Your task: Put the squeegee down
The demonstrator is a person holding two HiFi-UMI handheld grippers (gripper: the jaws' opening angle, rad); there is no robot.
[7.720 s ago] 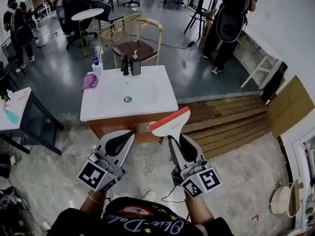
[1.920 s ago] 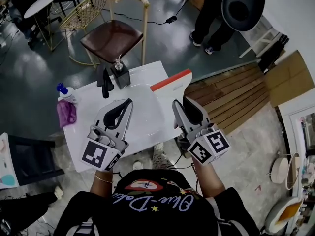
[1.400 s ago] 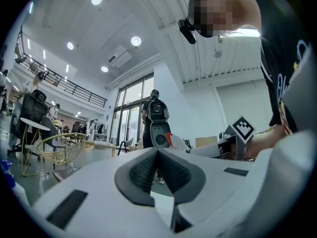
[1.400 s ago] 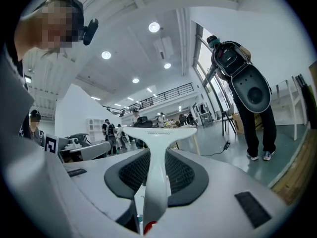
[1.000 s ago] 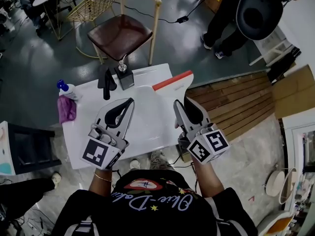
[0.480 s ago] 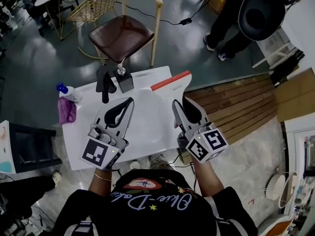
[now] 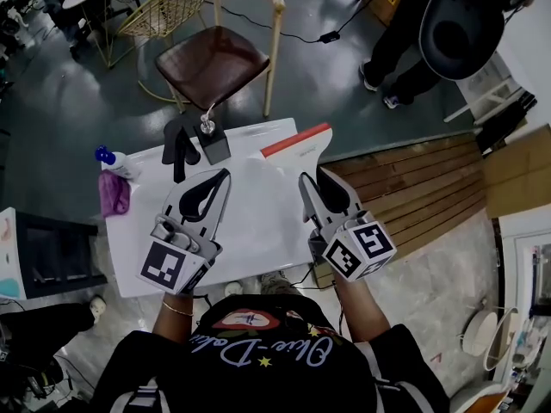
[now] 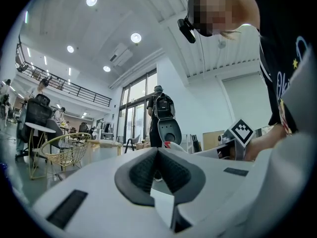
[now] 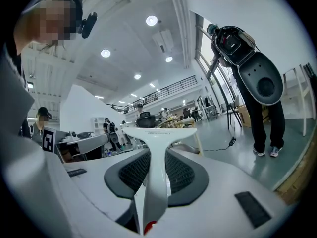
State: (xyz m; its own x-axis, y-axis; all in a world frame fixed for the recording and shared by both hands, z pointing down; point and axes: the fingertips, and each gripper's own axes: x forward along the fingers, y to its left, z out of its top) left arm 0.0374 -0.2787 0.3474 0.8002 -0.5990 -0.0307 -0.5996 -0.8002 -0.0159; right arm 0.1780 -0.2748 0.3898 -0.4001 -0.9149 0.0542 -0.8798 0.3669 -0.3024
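Nearest the camera, the person's black shirt (image 7: 258,360) fills the bottom of the head view; just beyond it both grippers reach out over a white washstand top (image 7: 258,231). The left gripper (image 7: 224,175) has its jaws pressed together with nothing between them, which its own view confirms at the tip (image 8: 157,150); it hangs over the left half of the top. The right gripper (image 7: 308,181) is clamped on the handle of the squeegee (image 7: 300,149); in the right gripper view the white handle runs up between the dark pads (image 9: 130,175) of that gripper (image 9: 154,168) and ends in a broad crossbar, the squeegee (image 9: 159,133) standing upright in the grip. From above, the squeegee's head with its red edge lies over the back right corner of the top; whether it touches the surface cannot be told.

Along the back edge sit a black tap (image 7: 178,149) and, just beside it, a small black block (image 7: 212,144) with a silvery piece on it; at the left end stand a bottle (image 7: 114,163) with a blue pump and, next to it, a purple cloth (image 7: 113,194). Behind the washstand is a chair (image 7: 215,58) with a brown seat; to the right lie wooden boards (image 7: 413,188); farther off a person (image 7: 405,24) stands on the grey floor.
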